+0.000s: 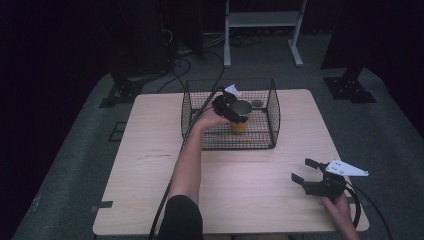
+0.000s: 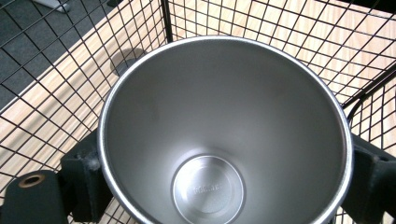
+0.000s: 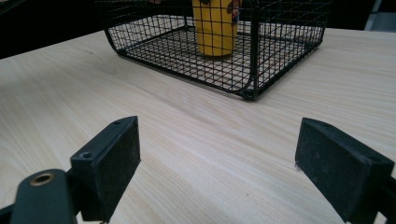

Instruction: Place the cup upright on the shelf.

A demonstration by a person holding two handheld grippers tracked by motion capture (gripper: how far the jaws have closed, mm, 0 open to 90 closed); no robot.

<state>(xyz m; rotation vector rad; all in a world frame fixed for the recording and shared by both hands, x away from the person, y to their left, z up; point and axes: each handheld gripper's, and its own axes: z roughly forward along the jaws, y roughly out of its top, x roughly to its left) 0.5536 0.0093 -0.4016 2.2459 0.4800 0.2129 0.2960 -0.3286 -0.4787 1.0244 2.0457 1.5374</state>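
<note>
The yellow steel cup stands upright inside the wire basket by the worktop's far edge. The left hand-held gripper straddles its rim; whether the pads press is hidden. The right hand-held gripper rests released near the front right corner, open worktop ahead.

a yellow cup with a bare steel inside stands upright and empty in the black wire basket.
</note>
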